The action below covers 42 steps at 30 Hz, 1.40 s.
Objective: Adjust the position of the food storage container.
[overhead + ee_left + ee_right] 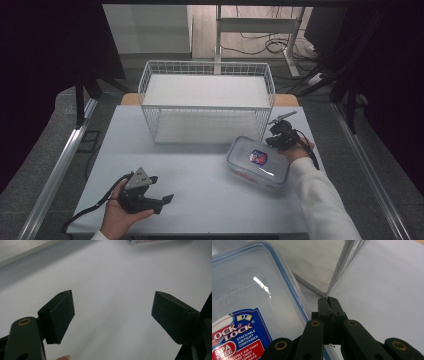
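Right tool (329, 301) pressed together beside container (249, 297), left tool (112, 315) spread over bare surface (112, 270); risk: closed jaws nudge container aside.

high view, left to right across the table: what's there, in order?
left gripper → wire basket → plastic container → right gripper

The white table (200, 175) carries a wire basket (206, 100) and a clear container (257, 161).
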Motion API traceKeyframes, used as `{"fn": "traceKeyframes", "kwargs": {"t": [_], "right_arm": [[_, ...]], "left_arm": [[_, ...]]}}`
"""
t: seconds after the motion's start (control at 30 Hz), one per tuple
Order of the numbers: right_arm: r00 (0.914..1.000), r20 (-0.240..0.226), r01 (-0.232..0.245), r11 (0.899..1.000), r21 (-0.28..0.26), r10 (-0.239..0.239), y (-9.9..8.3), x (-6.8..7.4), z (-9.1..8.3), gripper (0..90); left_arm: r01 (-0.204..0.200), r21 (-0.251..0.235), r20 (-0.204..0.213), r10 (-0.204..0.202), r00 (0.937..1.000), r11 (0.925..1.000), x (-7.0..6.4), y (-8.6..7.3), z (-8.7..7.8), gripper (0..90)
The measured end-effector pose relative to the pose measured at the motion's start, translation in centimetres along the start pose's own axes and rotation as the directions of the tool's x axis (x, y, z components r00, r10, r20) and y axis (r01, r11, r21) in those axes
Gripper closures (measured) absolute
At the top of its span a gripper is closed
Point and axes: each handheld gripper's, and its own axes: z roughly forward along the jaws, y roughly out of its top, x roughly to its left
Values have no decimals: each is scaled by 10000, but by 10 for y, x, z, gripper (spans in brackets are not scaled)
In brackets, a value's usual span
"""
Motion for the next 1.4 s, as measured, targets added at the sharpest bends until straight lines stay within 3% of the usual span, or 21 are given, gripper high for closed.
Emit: {"fn": "traceKeyframes", "kwargs": {"t": [0.2, 0.33, 0.53, 0.7, 0.83, 0.9, 0.93, 1.2, 1.33, 1.4], "right_arm": [[9967, 37, 808, 9966, 128, -809, -1, 11, -2, 891], [9900, -25, 1413, 9898, 167, -1413, 0, 20, -2, 891], [9832, -258, 1812, 9833, 153, -1808, 4, 29, 1, 892], [9715, -545, 2321, 9724, 242, -2305, 8, 43, 2, 892], [9569, -926, 2786, 9600, 275, -2751, 11, 67, 2, 892], [9538, -1001, 2872, 9574, 289, -2831, 12, 72, 1, 892], [9437, -1147, 3155, 9485, 286, -3104, 12, 82, 0, 891], [9218, -1511, 3630, 9317, 132, -3571, 11, 105, -1, 892], [9226, -1462, 3634, 9314, 194, -3569, 10, 104, -2, 890], [9423, -1078, 3180, 9481, -87, -3170, 7, 95, -14, 890]], "left_arm": [[8, 37, 60, -8, 10000, 10000, 0, 0, 1, 182], [27, 46, 93, -28, 10000, 10000, 0, 0, 1, 182], [41, 32, 104, -41, 9999, 10000, 0, 0, 1, 182], [22, 63, 115, -23, 9999, 10000, 0, 0, 2, 182], [21, 37, 109, -22, 9999, 10000, 0, 0, 1, 182], [22, 35, 119, -22, 9999, 10000, 0, 0, 1, 182], [9, 50, 122, -10, 9999, 10000, 0, 0, 1, 182], [-6, 70, 113, 6, 9999, 10000, 0, 0, 1, 182], [-30, 79, 106, 29, 9999, 10000, 0, 0, 1, 182], [-61, 59, 101, 60, 9999, 10000, 0, 0, -1, 182]]}}
